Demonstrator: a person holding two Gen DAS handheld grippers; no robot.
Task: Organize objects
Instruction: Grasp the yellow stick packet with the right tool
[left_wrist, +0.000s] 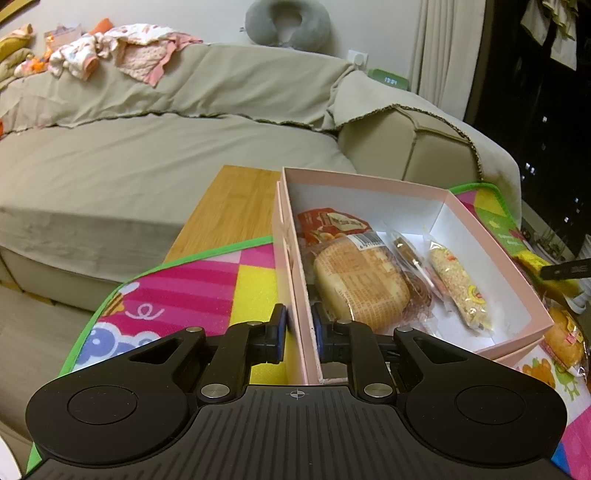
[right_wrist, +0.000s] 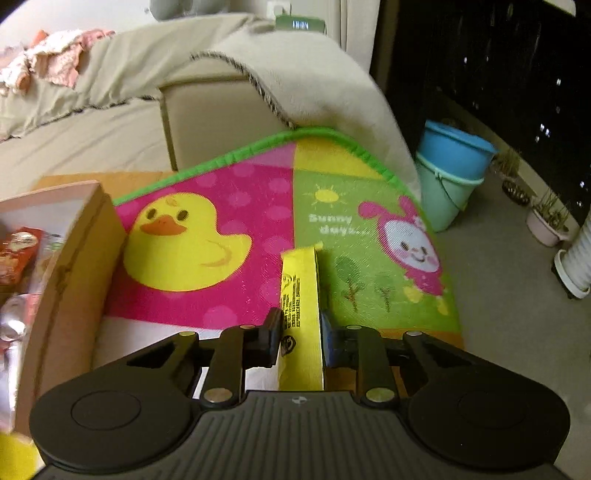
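A pink cardboard box (left_wrist: 406, 192) is sitting open on a colourful play mat, its white interior showing, and its near-left wall is sitting between two gripper fingers. Inside, a round golden bun in clear wrap (left_wrist: 360, 282) is lying near the front-left, overlapping a red snack packet (left_wrist: 327, 221) behind it. Beside the bun a slim brown wrapped snack (left_wrist: 406, 251) is lying lengthwise, and next to that a clear-wrapped cereal bar (left_wrist: 460, 284). A flat yellow packet (right_wrist: 300, 306) is standing on edge over the mat, pinched between two gripper fingers. Another wrapped bun (left_wrist: 565, 341) is resting on the mat just outside the box.
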